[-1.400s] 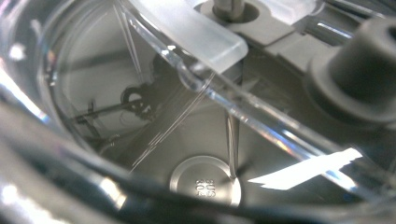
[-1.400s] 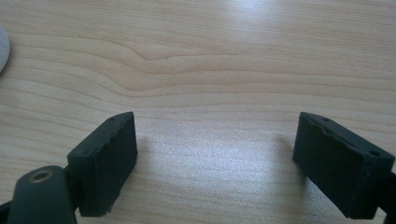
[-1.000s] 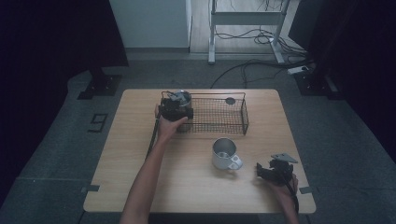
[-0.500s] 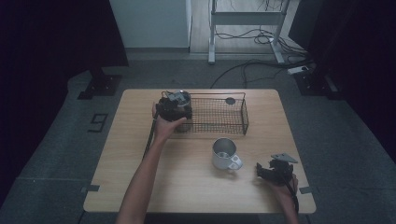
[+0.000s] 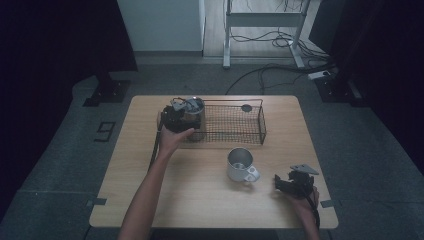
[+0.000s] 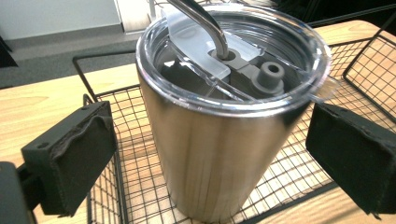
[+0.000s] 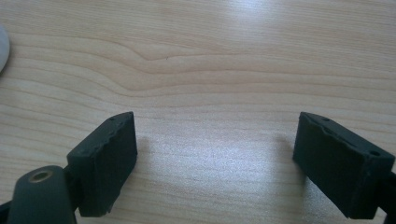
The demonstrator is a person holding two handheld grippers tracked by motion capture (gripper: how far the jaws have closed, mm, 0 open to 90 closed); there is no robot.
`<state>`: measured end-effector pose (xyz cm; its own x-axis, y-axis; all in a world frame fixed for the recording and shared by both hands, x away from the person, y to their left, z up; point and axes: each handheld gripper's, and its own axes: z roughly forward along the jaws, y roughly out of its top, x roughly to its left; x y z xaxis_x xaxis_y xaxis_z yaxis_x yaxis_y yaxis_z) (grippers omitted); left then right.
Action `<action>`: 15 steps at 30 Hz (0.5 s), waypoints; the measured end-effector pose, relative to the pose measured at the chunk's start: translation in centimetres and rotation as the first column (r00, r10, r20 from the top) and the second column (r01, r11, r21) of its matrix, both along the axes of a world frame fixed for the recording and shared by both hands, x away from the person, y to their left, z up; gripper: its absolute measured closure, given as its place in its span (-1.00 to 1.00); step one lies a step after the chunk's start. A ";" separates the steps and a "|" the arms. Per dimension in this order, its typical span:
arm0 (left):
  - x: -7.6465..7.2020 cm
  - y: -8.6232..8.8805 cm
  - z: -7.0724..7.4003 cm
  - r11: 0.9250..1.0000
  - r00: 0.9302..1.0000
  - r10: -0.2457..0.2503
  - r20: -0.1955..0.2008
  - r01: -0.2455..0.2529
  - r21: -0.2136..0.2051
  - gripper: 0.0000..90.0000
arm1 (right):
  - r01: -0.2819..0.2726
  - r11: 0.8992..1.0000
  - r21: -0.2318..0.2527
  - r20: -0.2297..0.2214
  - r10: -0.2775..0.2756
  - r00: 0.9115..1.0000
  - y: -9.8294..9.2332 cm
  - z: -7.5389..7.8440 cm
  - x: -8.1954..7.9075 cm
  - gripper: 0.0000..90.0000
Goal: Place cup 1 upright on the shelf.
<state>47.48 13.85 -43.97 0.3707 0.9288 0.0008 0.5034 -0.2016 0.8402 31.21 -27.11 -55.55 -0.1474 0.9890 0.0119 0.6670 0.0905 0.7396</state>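
Basket mesh behind tumbler

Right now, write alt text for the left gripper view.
A steel tumbler with a clear lid and metal straw stands upright in a black wire basket on a wooden table, between the open jaws of the left gripper, which do not touch it.

The black two-jaw left gripper is held far forward, jaws spread wide; the black two-jaw right gripper sits low, jaws parted
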 end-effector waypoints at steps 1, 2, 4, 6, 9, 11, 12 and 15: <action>-0.2 0.1 0.1 1.000 1.000 -0.001 0.001 0.001 -0.001 -0.95 | 0.000 1.000 0.000 0.000 0.000 1.000 0.0 0.0 0.0 -0.70; -0.4 0.3 0.1 1.000 1.000 -0.004 0.003 0.004 -0.002 -0.95 | 0.000 1.000 0.000 0.000 0.000 1.000 0.0 0.0 0.0 -0.71; -0.8 0.5 0.3 1.000 1.000 -0.002 0.011 0.002 -0.007 -0.94 | 0.000 1.000 0.000 0.000 0.000 1.000 0.0 0.0 0.0 -0.71; -1.4 0.7 0.4 1.000 1.000 -0.008 0.019 0.008 -0.017 -0.91 | 0.000 1.000 0.000 0.000 0.000 1.000 0.0 0.0 0.0 -0.71; -2.2 0.9 0.4 1.000 1.000 -0.015 0.014 0.016 -0.018 -0.90 | 0.000 1.000 0.000 0.000 0.000 1.000 0.0 0.0 0.0 -0.71; -2.8 1.0 0.2 1.000 1.000 -0.017 0.010 0.017 -0.012 -0.87 | 0.000 1.000 0.000 0.000 0.000 1.000 0.0 0.0 0.0 -0.70; -3.2 1.1 0.1 1.000 1.000 -0.020 0.011 0.020 -0.013 -0.87 | 0.000 1.000 0.000 0.000 0.000 1.000 0.0 0.0 0.0 -0.70; -4.0 1.5 -0.3 0.999 1.000 -0.028 0.000 0.028 -0.025 -0.84 | 0.000 1.000 -0.002 -0.001 0.000 1.000 0.0 0.0 0.0 -0.70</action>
